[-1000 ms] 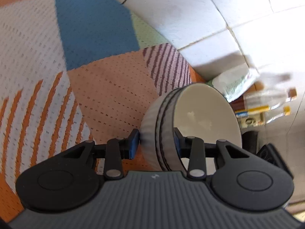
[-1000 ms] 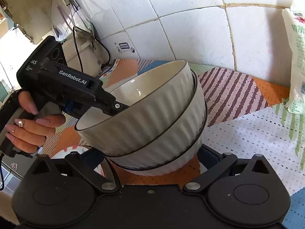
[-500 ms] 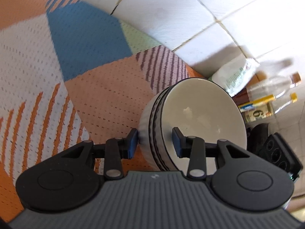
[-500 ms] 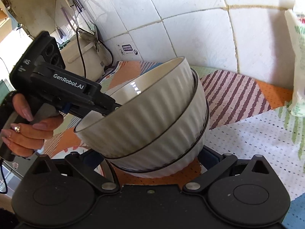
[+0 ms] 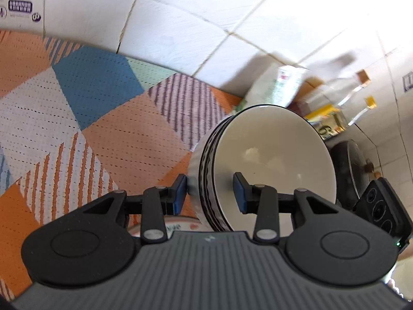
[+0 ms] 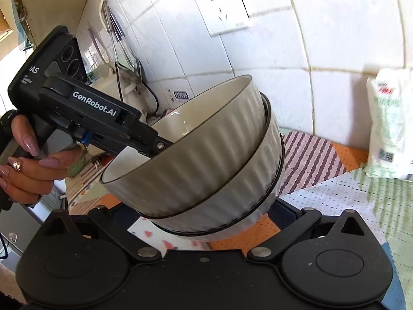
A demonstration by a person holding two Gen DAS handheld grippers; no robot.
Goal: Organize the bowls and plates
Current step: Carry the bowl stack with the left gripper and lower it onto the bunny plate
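Observation:
Two nested white ribbed bowls with black rims (image 5: 273, 162) are held tilted in the air above the patterned mat. My left gripper (image 5: 209, 193) is shut on the near rim of the stacked bowls, one pad outside and one inside. In the right wrist view the bowls (image 6: 206, 165) fill the middle, with the left gripper (image 6: 155, 147) clamped on the rim at left. My right gripper (image 6: 204, 211) sits under the lower bowl, its jaws spread wide on either side; its fingertips are hidden behind the bowl.
A colourful patterned mat (image 5: 103, 118) covers the counter by the white tiled wall (image 5: 180, 25). A white bag (image 6: 389, 126), bottles (image 5: 356, 87) and a dark pan (image 5: 348, 170) stand at the right. A plate with a pink pattern (image 6: 165, 240) lies below the bowls.
The stacked bowls have been lifted higher off the mat and tilted more, still held by the left gripper. The right gripper stays under them.

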